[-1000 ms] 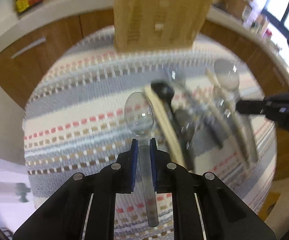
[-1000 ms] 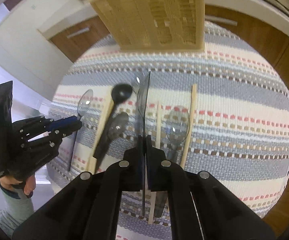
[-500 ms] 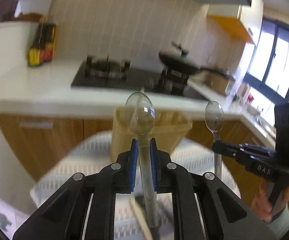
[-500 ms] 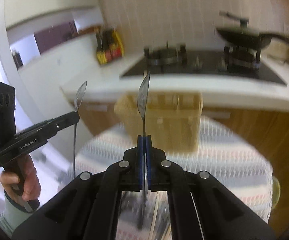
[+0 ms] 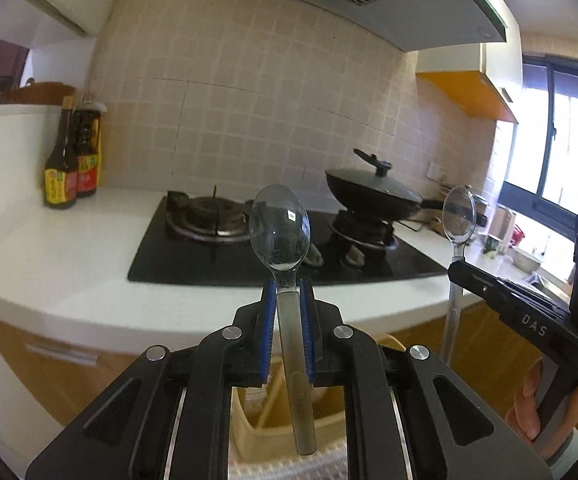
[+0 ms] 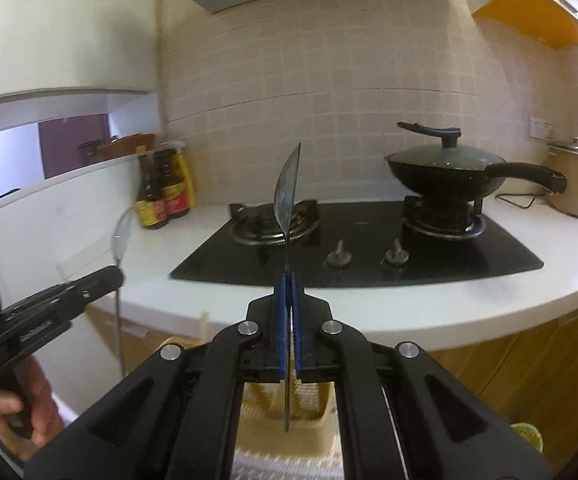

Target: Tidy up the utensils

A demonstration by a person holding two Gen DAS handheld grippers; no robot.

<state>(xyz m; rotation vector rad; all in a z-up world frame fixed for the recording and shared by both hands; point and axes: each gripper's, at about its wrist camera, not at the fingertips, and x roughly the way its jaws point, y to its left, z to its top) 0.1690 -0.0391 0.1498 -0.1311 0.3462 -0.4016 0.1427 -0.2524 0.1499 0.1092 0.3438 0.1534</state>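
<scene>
My left gripper point(image 5: 287, 292) is shut on a clear plastic spoon point(image 5: 280, 232), held upright with its bowl up and facing the camera. My right gripper point(image 6: 288, 284) is shut on a second clear plastic spoon point(image 6: 287, 188), upright and seen edge-on. Each gripper shows in the other's view: the right gripper point(image 5: 455, 268) with its spoon point(image 5: 458, 216), and the left gripper point(image 6: 115, 274) with its spoon point(image 6: 121, 236). The tan slotted utensil basket point(image 5: 265, 412) sits below and just beyond both grippers; it also shows in the right wrist view point(image 6: 265, 424). The other utensils on the mat are out of view.
A white counter point(image 5: 69, 256) carries a black gas hob point(image 6: 361, 248) with a lidded wok point(image 6: 445, 168). Sauce bottles point(image 5: 71, 160) stand at the left and a rice cooker point(image 6: 573, 184) at the right. The striped mat point(image 6: 289, 468) lies under the basket.
Both grippers have lifted off the mat and tilted up to level, carrying their spoons above the basket. The view went from the mat and loose utensils to the hob and wall.
</scene>
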